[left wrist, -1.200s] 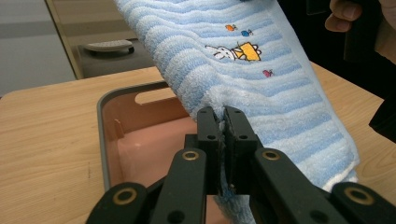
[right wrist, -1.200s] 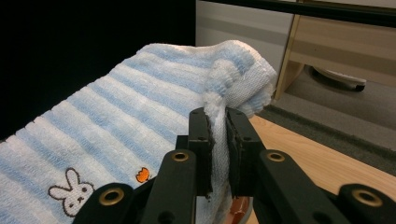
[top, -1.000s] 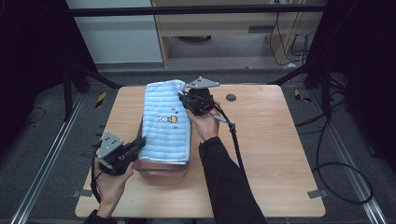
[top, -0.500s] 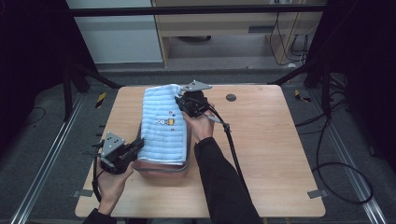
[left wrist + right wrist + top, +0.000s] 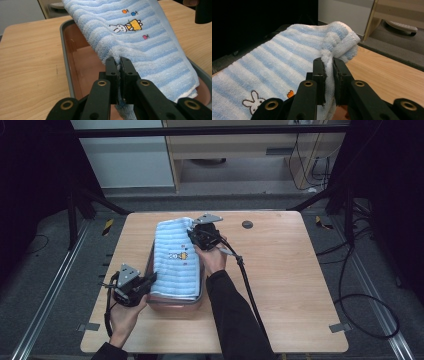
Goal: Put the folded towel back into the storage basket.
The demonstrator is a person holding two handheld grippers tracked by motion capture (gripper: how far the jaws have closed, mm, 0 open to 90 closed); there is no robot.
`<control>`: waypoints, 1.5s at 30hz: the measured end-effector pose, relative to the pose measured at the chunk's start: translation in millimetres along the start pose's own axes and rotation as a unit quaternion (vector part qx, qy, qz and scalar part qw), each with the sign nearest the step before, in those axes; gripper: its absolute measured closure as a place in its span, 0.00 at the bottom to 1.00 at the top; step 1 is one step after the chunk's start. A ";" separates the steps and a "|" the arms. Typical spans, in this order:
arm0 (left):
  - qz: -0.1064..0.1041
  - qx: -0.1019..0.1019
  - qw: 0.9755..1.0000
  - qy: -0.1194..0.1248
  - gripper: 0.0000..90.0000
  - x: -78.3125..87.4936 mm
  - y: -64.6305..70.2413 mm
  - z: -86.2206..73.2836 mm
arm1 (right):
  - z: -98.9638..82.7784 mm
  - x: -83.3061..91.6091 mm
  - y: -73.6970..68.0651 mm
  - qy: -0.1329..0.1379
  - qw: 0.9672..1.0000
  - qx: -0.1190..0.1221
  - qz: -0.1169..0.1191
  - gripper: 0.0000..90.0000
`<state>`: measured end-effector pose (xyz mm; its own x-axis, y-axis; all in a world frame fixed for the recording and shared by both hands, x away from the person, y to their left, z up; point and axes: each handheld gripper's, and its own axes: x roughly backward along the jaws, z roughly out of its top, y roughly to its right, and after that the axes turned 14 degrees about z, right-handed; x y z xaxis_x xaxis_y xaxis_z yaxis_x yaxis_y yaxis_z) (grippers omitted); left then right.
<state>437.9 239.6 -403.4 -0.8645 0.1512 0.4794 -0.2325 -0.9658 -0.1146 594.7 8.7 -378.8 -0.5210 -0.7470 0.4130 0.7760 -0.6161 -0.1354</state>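
Stretching between your two hands, the blue-and-white striped terry towel with a small embroidered rabbit (image 5: 176, 260) hangs over the shallow reddish-brown tray with a grey rim (image 5: 192, 303), which sits on the light wooden table (image 5: 290, 285) towards its left half. Your left gripper (image 5: 148, 282) is at the near left corner of the tray, and in the left gripper view (image 5: 119, 65) its two black jaws are pinched nearly together with a fold of the towel's near edge caught between them (a thin strip of cloth shows in the gap). Your right gripper (image 5: 192, 234) is at the far end, and in the right gripper view (image 5: 329, 65) its jaws likewise clamp a bunched white-and-blue corner of the towel. The far end of the cloth sits higher than the near end, so the towel slopes down towards you across the tray. In the left gripper view the tray's inner floor shows bare beside the towel, and the rabbit motif faces up. A small dark round disc (image 5: 247, 224) lies on the table beyond your right hand, well apart from the tray.
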 end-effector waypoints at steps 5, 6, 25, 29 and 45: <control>0.001 -0.007 1.000 -0.011 0.95 -4.8 2.0 -4.4 | -6.9 -3.7 1.4 -0.007 1.000 -0.004 0.000 0.91; 0.001 -0.009 1.000 -0.013 0.95 -5.6 2.3 -5.2 | -8.3 -4.6 1.5 -0.008 1.000 -0.003 -0.001 0.91; 0.005 -0.015 0.999 -0.040 0.95 -17.6 3.1 -18.3 | -31.9 -18.5 4.5 -0.041 0.999 -0.007 -0.007 0.90; 0.006 -0.018 0.999 -0.046 0.95 -19.3 4.0 -20.4 | -36.4 -20.3 5.8 -0.047 0.999 -0.010 -0.006 0.90; 0.010 -0.012 0.998 -0.062 0.89 -24.0 2.0 -22.4 | -49.1 -21.2 9.7 -0.078 0.997 -0.023 -0.002 0.79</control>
<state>448.2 238.7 -434.7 -0.8078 0.1028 0.5804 -0.2271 -0.9629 -0.1455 595.9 6.3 -433.1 -0.4601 -0.6980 0.5487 0.7544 -0.6332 -0.1730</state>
